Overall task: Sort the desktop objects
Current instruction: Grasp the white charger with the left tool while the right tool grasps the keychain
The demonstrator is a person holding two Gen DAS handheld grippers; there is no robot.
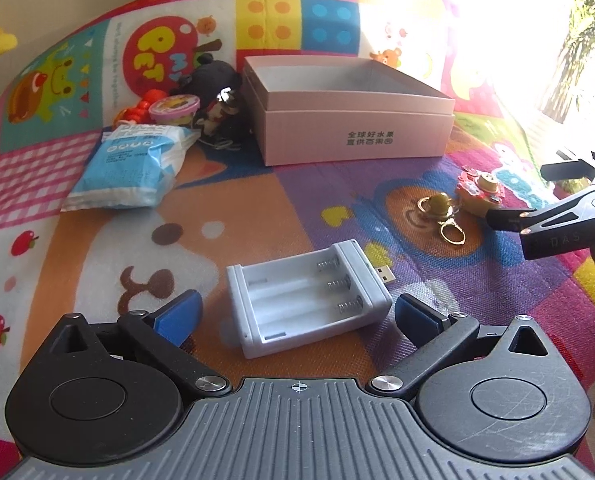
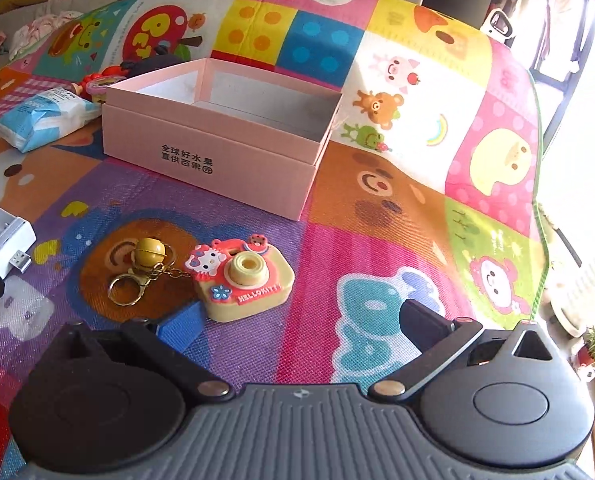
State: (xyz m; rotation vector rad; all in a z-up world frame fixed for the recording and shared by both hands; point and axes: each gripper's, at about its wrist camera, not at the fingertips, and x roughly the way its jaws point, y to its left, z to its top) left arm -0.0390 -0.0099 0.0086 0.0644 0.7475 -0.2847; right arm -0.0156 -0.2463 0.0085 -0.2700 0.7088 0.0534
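I found the play mat [image 1: 297, 208] covering the whole work surface, patterned and soft, with the open pink box [image 1: 349, 112] standing toward its far side and showing nothing inside in either view; I judged it the destination for sorting. Left of the box lay a blue-and-white tissue pack [image 1: 125, 168] with small toys heaped behind it. The white battery holder [image 1: 309, 300] lay flat on the mat, slots and springs upward, its USB plug pointing right. My left gripper [image 1: 297, 316] stood with its jaws spread to full width, one blue pad on either side of the holder and neither touching it, so nothing was gripped. My right gripper [image 2: 297, 328] was likewise open and empty, its near pad just beside the toy camera [image 2: 241, 280], with the keychain [image 2: 141, 272] lying against the camera's left. I judged the step in hand to be the pickup of the battery holder. To do it well I would have advanced until the pads bracketed the long walls at mid-length, closed squarely to avoid twisting the hollow shell, and kept the protruding plug clear of the mat when lifting.
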